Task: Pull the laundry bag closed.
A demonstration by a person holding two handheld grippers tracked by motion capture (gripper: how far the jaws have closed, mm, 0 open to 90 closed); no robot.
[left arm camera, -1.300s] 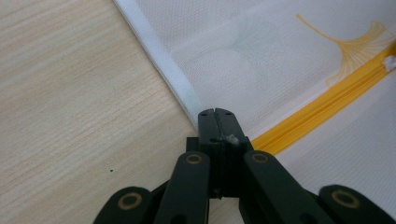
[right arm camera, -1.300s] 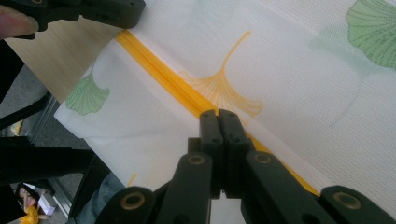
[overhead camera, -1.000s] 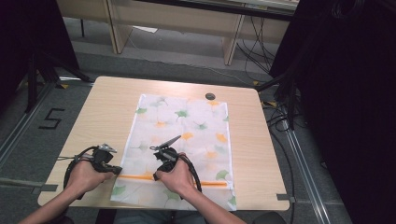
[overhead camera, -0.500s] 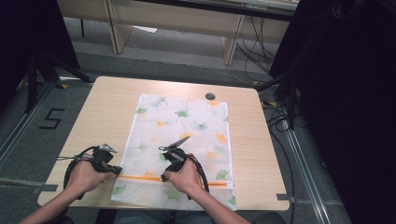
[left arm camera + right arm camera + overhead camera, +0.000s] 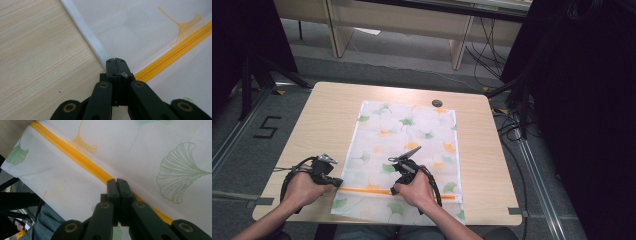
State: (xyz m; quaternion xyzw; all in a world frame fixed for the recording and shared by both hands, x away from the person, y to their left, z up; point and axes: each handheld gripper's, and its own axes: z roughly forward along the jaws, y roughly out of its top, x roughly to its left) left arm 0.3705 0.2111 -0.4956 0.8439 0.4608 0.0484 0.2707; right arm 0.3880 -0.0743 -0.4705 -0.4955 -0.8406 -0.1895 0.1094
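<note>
A white mesh bag [image 5: 407,130] printed with green and orange ginkgo leaves lies flat on the wooden table [image 5: 327,115]. An orange zipper [image 5: 362,191] crosses it near the front edge. My left gripper [image 5: 338,182] is shut at the bag's left hem, where the zipper [image 5: 175,45] ends; its tips [image 5: 115,60] pinch the white edge [image 5: 87,37]. My right gripper [image 5: 393,190] sits mid-bag, jaws shut [image 5: 116,180] on the zipper [image 5: 75,155]. The zipper pull is hidden by the jaws.
A small dark round object [image 5: 437,103] lies just beyond the bag's far edge. The bag's near edge hangs slightly over the table front, above the person's jeans [image 5: 47,225]. Bare wood runs along the left and right of the bag.
My right gripper has slid to the right along the orange zipper. The left gripper has stayed at the bag's left edge.
</note>
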